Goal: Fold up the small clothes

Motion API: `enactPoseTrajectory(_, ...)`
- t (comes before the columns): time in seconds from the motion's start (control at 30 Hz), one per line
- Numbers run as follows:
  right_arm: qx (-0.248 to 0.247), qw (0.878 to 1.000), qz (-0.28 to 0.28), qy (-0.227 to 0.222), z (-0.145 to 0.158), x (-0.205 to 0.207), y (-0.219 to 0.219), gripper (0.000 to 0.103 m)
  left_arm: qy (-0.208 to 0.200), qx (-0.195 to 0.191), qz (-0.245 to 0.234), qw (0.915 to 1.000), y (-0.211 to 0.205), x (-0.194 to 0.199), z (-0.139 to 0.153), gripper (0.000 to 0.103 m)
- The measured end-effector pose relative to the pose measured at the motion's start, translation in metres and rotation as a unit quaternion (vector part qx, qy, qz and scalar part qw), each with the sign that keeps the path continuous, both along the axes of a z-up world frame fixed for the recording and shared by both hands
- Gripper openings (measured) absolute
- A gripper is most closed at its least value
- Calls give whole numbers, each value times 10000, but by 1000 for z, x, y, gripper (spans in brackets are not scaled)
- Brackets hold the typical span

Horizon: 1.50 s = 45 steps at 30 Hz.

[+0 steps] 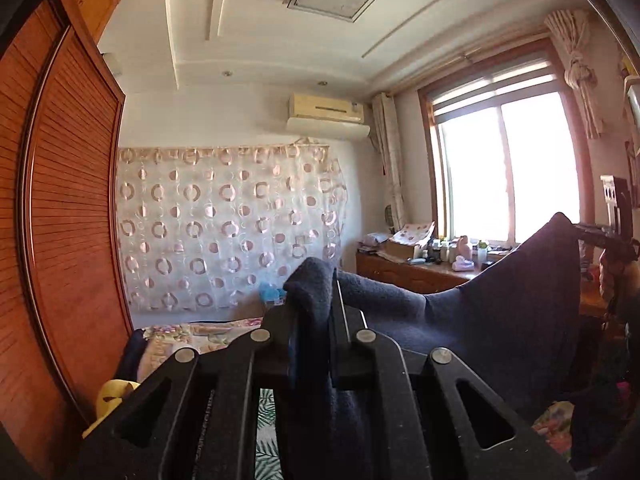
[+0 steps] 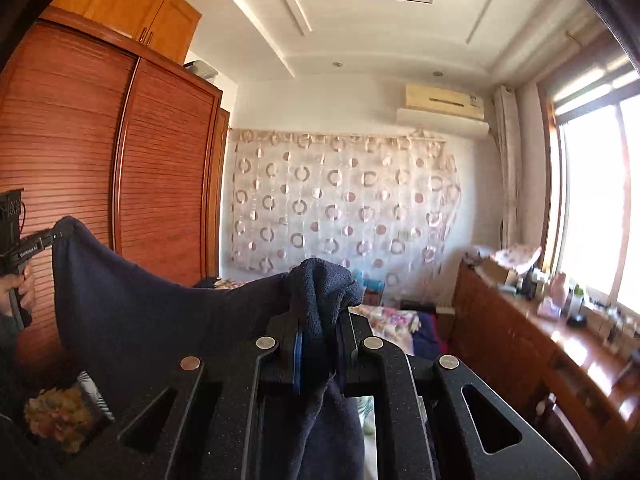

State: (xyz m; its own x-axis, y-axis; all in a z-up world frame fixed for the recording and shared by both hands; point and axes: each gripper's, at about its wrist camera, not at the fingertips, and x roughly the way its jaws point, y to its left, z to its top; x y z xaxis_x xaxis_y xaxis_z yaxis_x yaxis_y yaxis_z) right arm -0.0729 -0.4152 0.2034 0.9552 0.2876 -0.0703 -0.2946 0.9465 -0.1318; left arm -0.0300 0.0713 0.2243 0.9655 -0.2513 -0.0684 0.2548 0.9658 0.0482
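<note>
Both tongs point(image 1: 316, 316) clamping navy cloth point(image 1: 500, 300)

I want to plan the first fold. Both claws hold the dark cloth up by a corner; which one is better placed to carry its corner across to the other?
Neither clearly. The left claw and right claw each pinch a corner of the cloth, level, with its edge sagging between them.
</note>
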Motion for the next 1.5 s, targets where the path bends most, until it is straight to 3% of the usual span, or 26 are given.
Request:
enactPoseTrajectory(0.1,-112,9995,-59,291,-11,47,6,12,294,163,217,9992,2,43,-18,12)
enactPoseTrajectory(0.2,-215,9974,-151,675,-27,108,22,12,767,161,332,9964,7,99,-61,12)
enactPoseTrajectory(0.4,-346,9838,-333,1726,-113,250,45,12,1735,471,408,9829,7,214,-168,12)
enactPoseTrajectory(0.53,-415,9669,-541,2458,-165,330,62,12,2237,720,409,9711,-10,261,-215,13)
enactPoseTrajectory(0.6,-489,9600,-686,2669,-182,356,68,12,2339,881,435,9673,-18,272,-226,13)
enactPoseTrajectory(0.73,-345,9549,-834,2830,-176,397,79,12,2413,939,403,9651,-28,276,-223,16)
enactPoseTrajectory(0.77,-275,9537,-850,2873,-176,401,77,12,2413,924,342,9654,-30,275,-221,18)
enactPoseTrajectory(0.9,-228,9504,-887,2972,-179,394,74,12,2429,942,253,9651,-30,267,-211,46)
enactPoseTrajectory(1.0,-224,9489,-866,3026,-179,387,73,14,2848,804,-40,9552,-30,268,-217,46)
enactPoseTrajectory(1.1,-220,9494,-859,3013,-185,375,70,22,3014,942,-148,9487,-39,252,-228,47)
enactPoseTrajectory(1.23,-300,9522,-748,2945,-187,356,74,44,3237,976,-340,9405,-44,220,-244,47)
enactPoseTrajectory(1.5,-346,9487,-395,3118,-210,281,81,45,3365,794,-194,9381,-25,144,-260,47)
